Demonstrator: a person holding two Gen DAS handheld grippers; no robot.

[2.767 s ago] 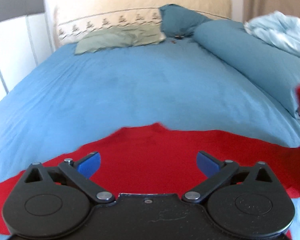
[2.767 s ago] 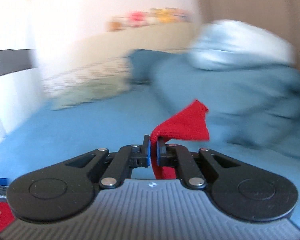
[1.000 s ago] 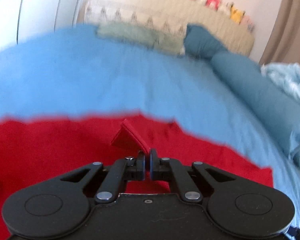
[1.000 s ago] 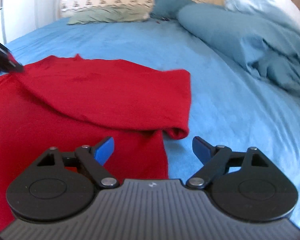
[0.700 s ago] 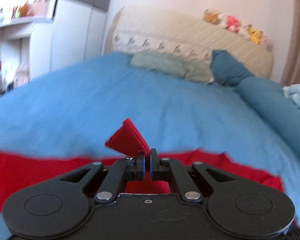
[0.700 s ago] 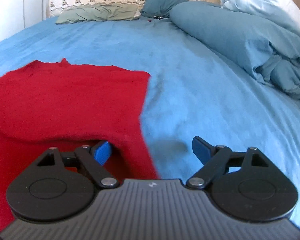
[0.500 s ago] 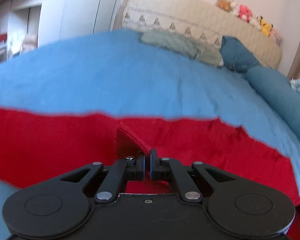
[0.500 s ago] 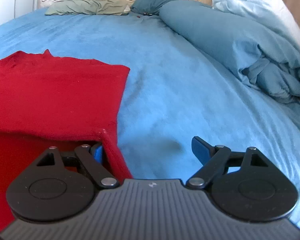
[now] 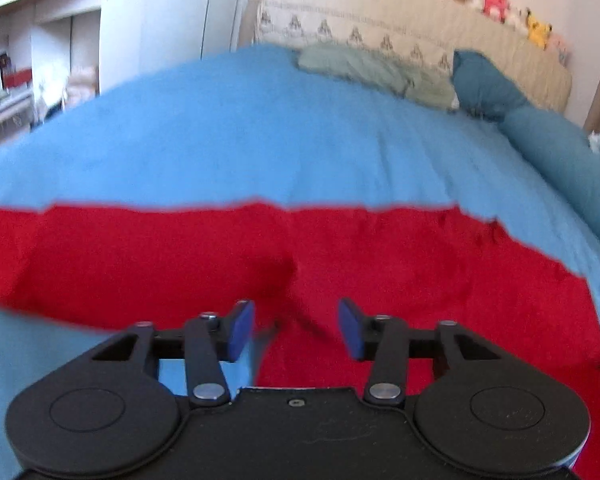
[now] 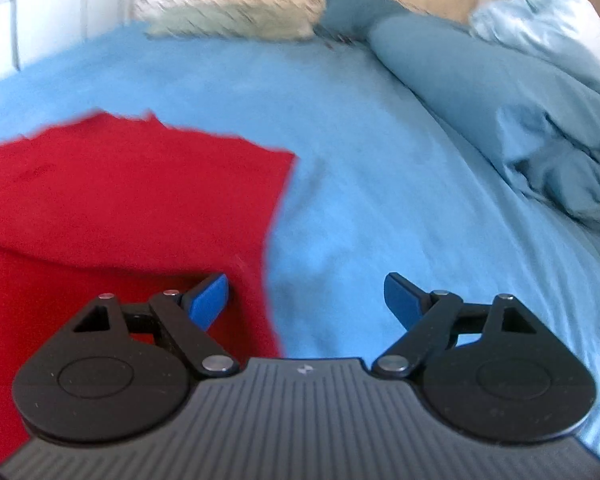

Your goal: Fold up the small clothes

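Observation:
A red garment lies spread on the blue bedsheet, with a folded layer on top. My left gripper is open and empty just above the garment's near left part. In the right wrist view the garment fills the left side, with its right edge running down to my right gripper. That gripper is open and empty, its left finger over the red cloth and its right finger over bare sheet.
A teal bolster and a crumpled pale blue duvet lie along the right side of the bed. Green and teal pillows lean on the beige headboard. White shelves stand at the left.
My left gripper was shut on a raised fold of the red garment; it has opened and the fold now lies flat. My right gripper stayed open and shifted slightly over the garment's right edge.

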